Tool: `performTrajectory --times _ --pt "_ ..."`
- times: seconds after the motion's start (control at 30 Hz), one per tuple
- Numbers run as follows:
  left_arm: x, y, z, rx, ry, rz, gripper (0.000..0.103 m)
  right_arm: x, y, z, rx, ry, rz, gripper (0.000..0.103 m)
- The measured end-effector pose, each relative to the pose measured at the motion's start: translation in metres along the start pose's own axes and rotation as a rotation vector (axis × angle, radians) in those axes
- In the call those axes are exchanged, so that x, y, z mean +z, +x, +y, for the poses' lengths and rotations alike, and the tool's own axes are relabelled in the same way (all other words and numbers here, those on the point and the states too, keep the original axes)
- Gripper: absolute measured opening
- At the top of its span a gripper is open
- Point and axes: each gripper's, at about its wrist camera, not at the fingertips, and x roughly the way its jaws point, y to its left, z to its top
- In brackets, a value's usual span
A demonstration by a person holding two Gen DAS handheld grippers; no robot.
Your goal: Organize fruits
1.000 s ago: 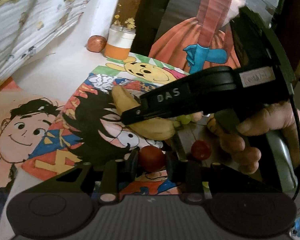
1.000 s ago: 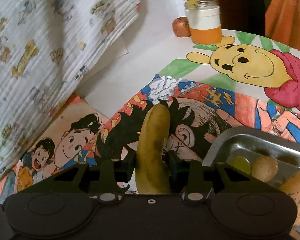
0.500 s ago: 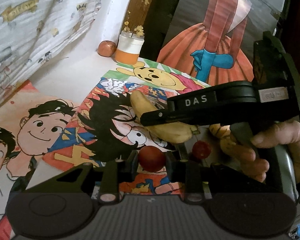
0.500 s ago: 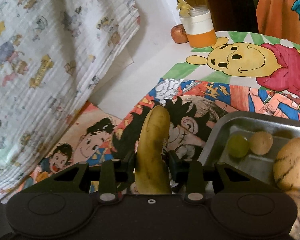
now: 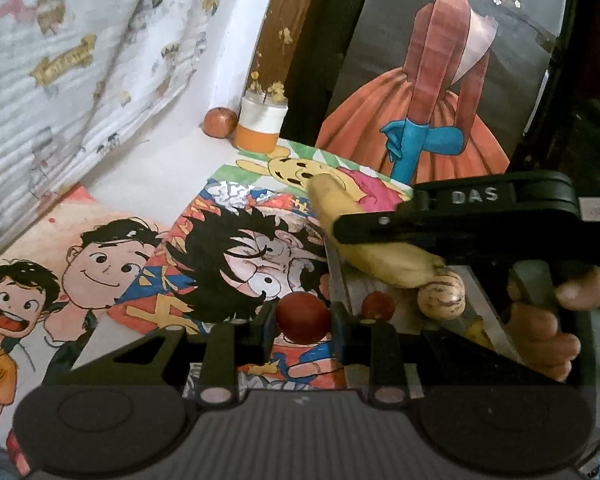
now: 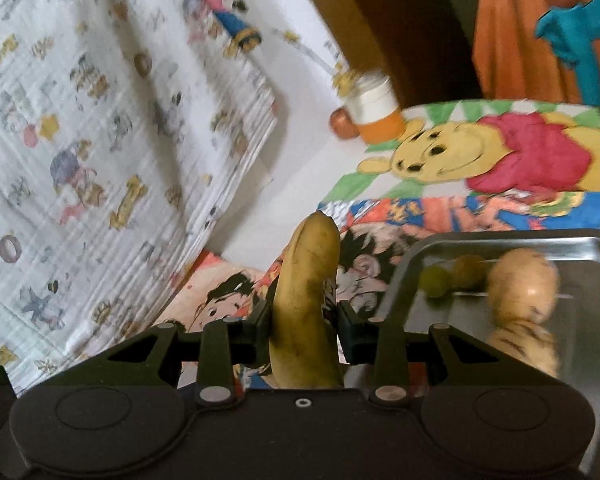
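My left gripper (image 5: 303,326) is shut on a small round red fruit (image 5: 302,312), held above the cartoon drawings. My right gripper (image 6: 305,330) is shut on a yellow banana (image 6: 309,276) that sticks out forward past the fingers. In the left wrist view that banana (image 5: 380,254) hangs under the right gripper's black body (image 5: 480,212), over the left edge of the metal tray (image 5: 338,280). A second red fruit (image 5: 377,306) and a striped beige fruit (image 5: 441,295) lie in the tray. The right wrist view shows the tray (image 6: 410,258) with a green grape (image 6: 435,281), a brownish round fruit (image 6: 469,271) and striped fruits (image 6: 524,282).
A jar (image 5: 262,126) with an orange bottom and a reddish-brown fruit (image 5: 220,122) stand at the back by the wall. Patterned cloth (image 5: 60,60) hangs on the left. A painting of an orange dress (image 5: 416,132) leans behind. A hand (image 5: 548,320) grips the right gripper.
Both grippers have risen with their fruits held. The right gripper has carried the banana to the right, toward the tray, and more of the tray shows in its view.
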Motion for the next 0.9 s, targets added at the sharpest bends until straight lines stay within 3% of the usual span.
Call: performTrajectory --times 0.2,0.73,0.9 --pt "-0.008 -0.015 -0.020 0.011 -0.001 -0.035 0.032 -0.018 -0.043 -0.007 -0.024 0.022 -0.089 0.037" --pt "-0.043 -0.031 -0.066 -0.041 -0.021 -0.081 0.032 -0.089 -0.125 -0.036 -0.072 0.147 -0.260 0.037" --pt "-0.054 -0.030 -0.078 -0.046 -0.010 -0.090 0.032 -0.118 -0.143 -0.045 -0.131 0.209 -0.334 0.037"
